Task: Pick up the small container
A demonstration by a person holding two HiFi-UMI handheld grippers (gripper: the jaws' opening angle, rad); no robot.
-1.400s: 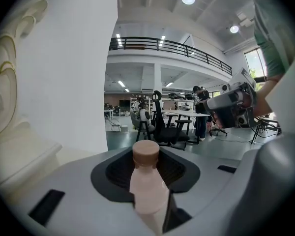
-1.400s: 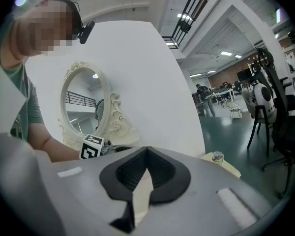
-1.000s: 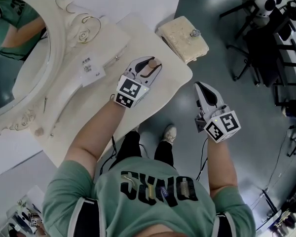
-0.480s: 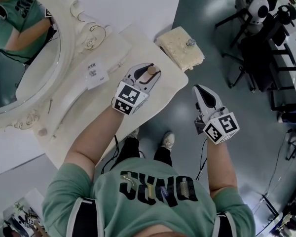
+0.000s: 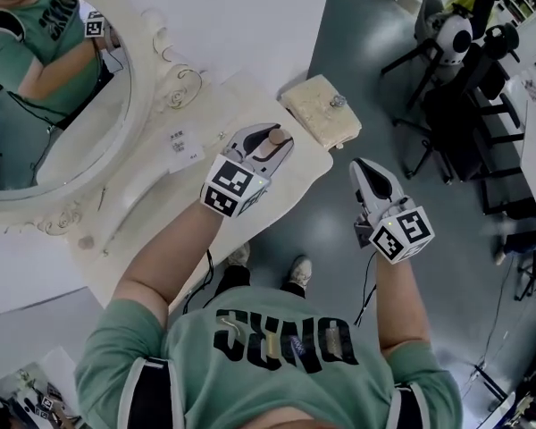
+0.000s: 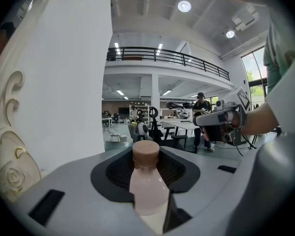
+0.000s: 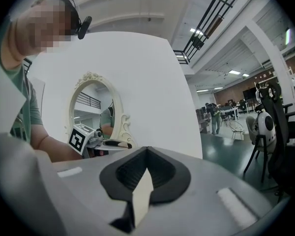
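Observation:
The small container is a pale pink bottle point(image 6: 146, 181) with a brown cap point(image 5: 276, 136). My left gripper point(image 5: 270, 139) is shut on it, the body clamped between the jaws and the cap standing out past them. It is held over the right end of the cream dressing table point(image 5: 152, 208). My right gripper point(image 5: 366, 170) hangs over the grey floor to the right of the table. Its jaws are together with nothing in them, and in the right gripper view point(image 7: 146, 154) only a thin sliver shows between them.
An ornate oval mirror point(image 5: 45, 88) stands at the table's left, with a white card point(image 5: 186, 146) before it. A cream padded box point(image 5: 320, 110) with a metal knob sits past the table's right end. Black chairs and a white robot point(image 5: 451, 38) stand at the far right.
The left gripper keeps its hold on the bottle and sits slightly nearer the table's right edge. The head view has drifted, showing more of the mirror. The right gripper has barely moved.

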